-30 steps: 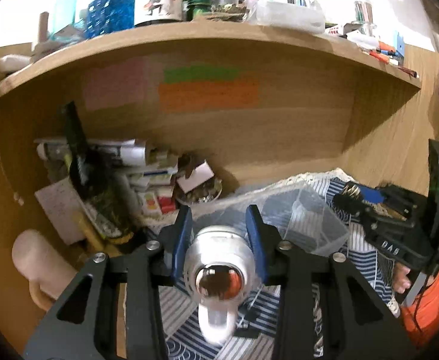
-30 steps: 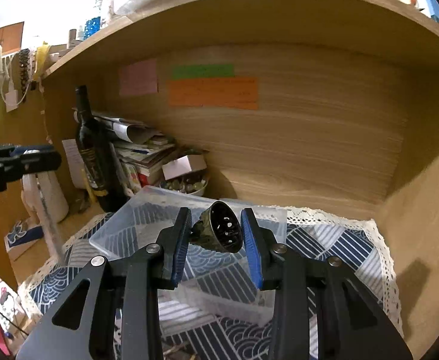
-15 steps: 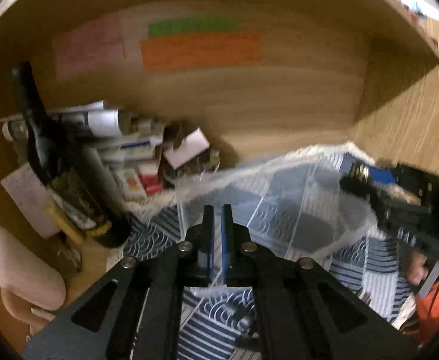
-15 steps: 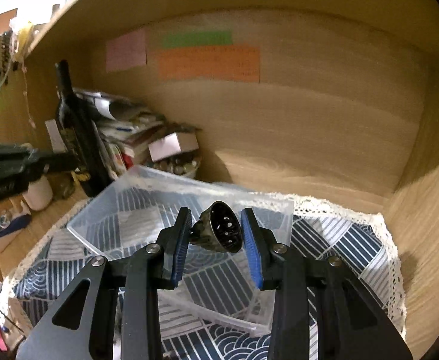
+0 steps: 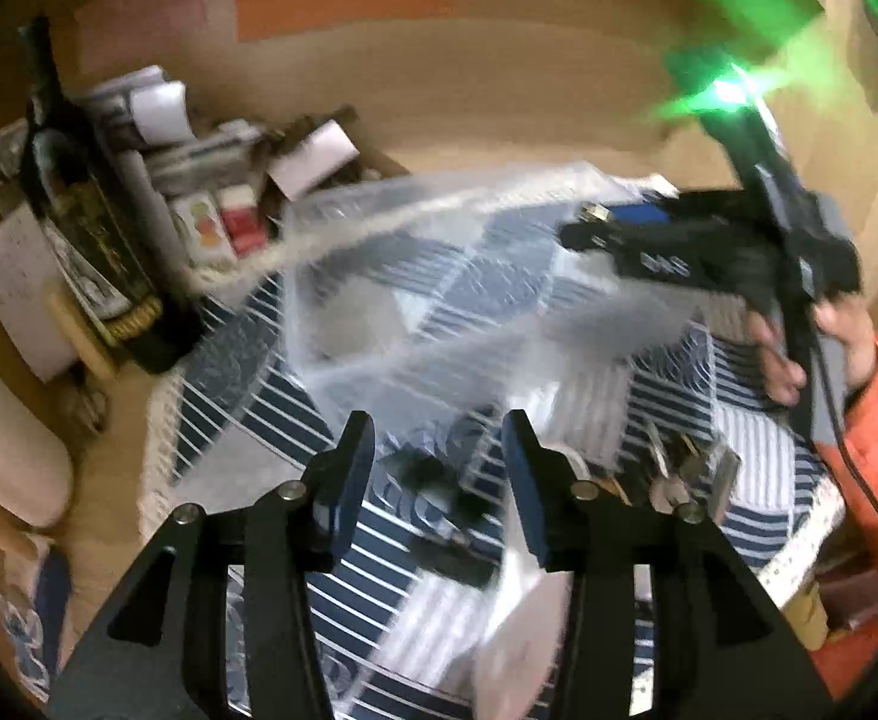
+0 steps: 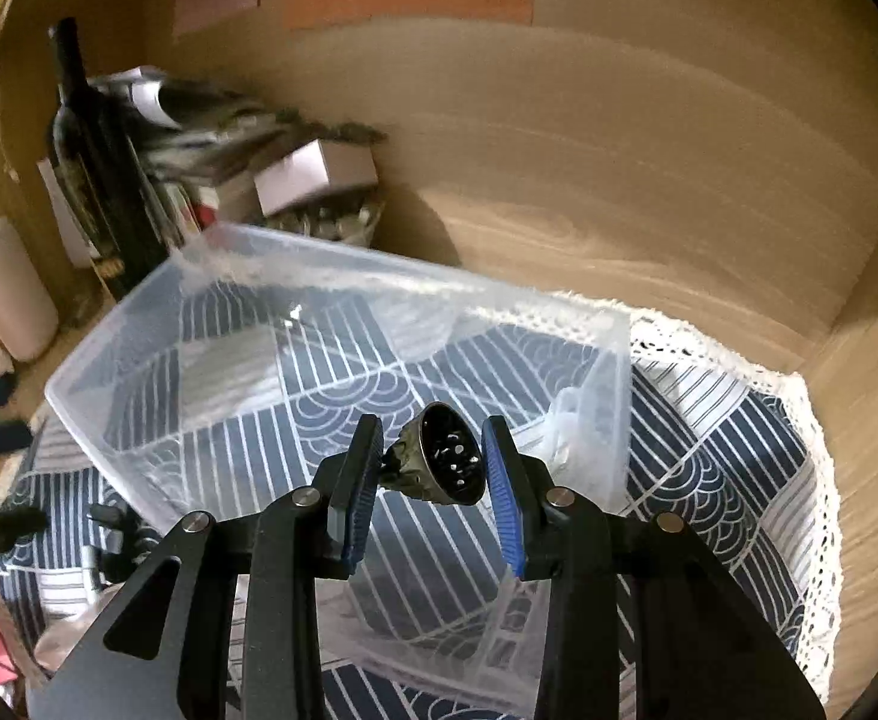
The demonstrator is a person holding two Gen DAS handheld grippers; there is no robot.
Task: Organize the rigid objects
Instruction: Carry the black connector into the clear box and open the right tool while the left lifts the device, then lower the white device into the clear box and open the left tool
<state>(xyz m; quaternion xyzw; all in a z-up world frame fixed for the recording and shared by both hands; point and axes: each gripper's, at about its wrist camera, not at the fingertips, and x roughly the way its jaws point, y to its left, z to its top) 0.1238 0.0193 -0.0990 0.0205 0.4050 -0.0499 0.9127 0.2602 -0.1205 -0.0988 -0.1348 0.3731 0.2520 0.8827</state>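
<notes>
My right gripper (image 6: 430, 480) is shut on a small dark round metal piece (image 6: 445, 459) and holds it above the near side of a clear plastic bin (image 6: 211, 300). My left gripper (image 5: 436, 474) is open and empty, low over the blue patterned cloth (image 5: 247, 414), in front of the same bin (image 5: 379, 276). The view is blurred by motion. The right gripper also shows in the left wrist view (image 5: 637, 240), over the bin's right side. A white object (image 5: 523, 642) lies blurred on the cloth just right of my left fingers.
A dark wine bottle (image 6: 94, 144), stacked papers and small boxes (image 6: 313, 174) crowd the back left of the wooden alcove. A pale rounded container (image 6: 7, 288) stands at the left. Small metal items (image 5: 679, 468) lie on the cloth's near right. A lace edge (image 6: 811, 420) borders the cloth.
My left gripper held a white round object a second ago, then was shut and empty, and now stands open, lower over the cloth. My right gripper moved forward over the bin with its piece.
</notes>
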